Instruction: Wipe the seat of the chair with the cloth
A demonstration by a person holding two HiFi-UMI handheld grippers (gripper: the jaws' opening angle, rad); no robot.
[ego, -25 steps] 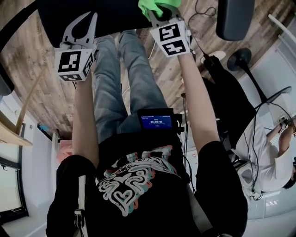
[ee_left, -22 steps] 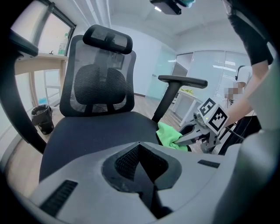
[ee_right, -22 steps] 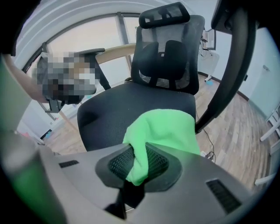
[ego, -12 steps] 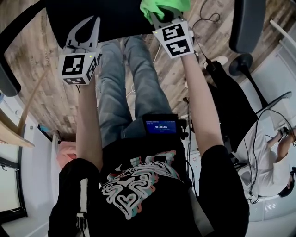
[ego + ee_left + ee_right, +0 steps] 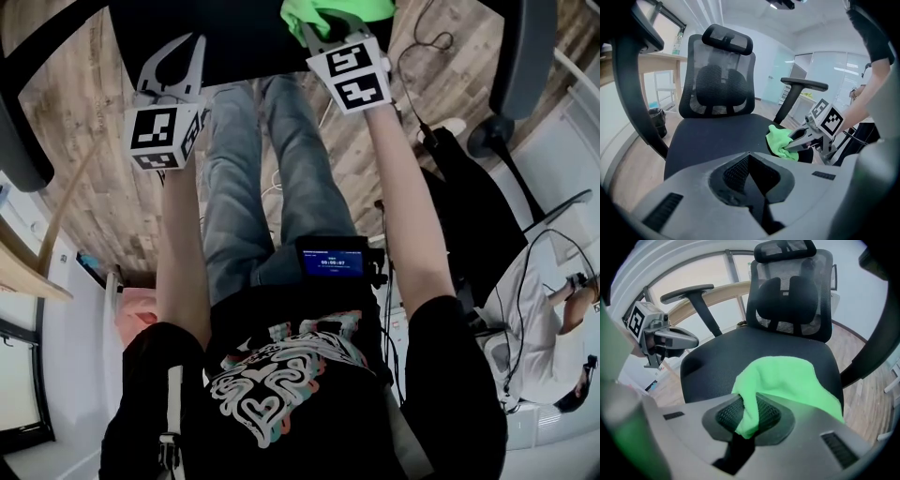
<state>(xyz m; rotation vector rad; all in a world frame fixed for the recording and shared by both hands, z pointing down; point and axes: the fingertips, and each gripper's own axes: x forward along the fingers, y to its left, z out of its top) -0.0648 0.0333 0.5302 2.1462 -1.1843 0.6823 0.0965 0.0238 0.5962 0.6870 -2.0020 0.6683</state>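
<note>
Head view, with both gripper views. My right gripper (image 5: 746, 422) has its jaws clamped on a fold of the green cloth (image 5: 790, 380). The fold runs down between the ribbed pads, and the rest of the cloth spreads forward from the jaws and lies on the seat (image 5: 717, 357) of the black office chair (image 5: 717, 89). Seen from my left gripper view, the cloth sits at the seat's near right part, close to the edge and below the right armrest (image 5: 804, 85).

My left gripper (image 5: 749, 157) is closed with its jaws together and nothing between them. It is held over the seat's near edge, to the left of the cloth and apart from it; whether it touches the seat I cannot tell. The two grippers point the same way — towards the mesh backrest (image 5: 790, 296) and the headrest (image 5: 727, 40) above it.

In the head view both of my forearms reach down to the grippers. My legs in jeans (image 5: 272, 187) stand on the wood-plank floor (image 5: 84, 141) just in front of the seat. A small device with a lit blue screen (image 5: 331, 262) hangs at my waist. A dark bin (image 5: 656, 120) stands on the floor to the left of the chair.
</note>
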